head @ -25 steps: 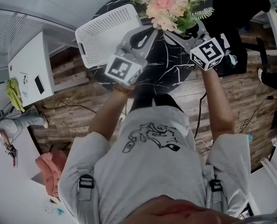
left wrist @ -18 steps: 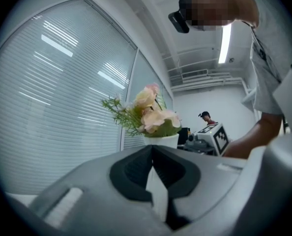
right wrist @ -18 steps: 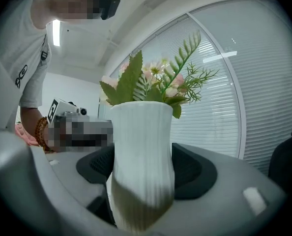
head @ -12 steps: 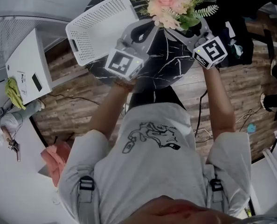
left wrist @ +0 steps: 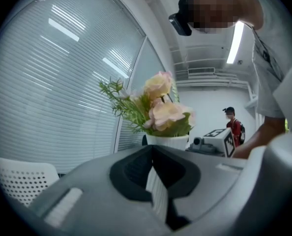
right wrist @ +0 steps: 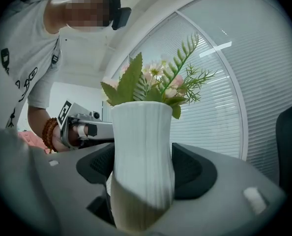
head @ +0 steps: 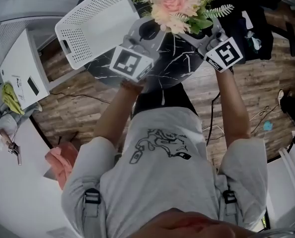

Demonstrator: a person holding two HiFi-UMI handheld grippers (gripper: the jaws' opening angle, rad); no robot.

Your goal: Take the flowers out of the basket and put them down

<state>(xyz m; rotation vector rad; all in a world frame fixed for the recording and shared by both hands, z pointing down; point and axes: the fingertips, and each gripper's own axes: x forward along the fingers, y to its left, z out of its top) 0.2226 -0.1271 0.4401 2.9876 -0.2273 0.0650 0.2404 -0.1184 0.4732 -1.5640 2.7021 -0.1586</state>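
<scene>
Head view: right tongs clamped on white vase of flowers, lower over surface than second ago; left tongs closed, empty; basket alongside.

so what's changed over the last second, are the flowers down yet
The right gripper and left gripper seem to have sunk toward the table, taking the vase of flowers a little away from the basket. Whether the vase touches the table yet cannot be told. Nothing was let go: the right jaws stay clamped on the vase, and the basket has stayed put.
</scene>
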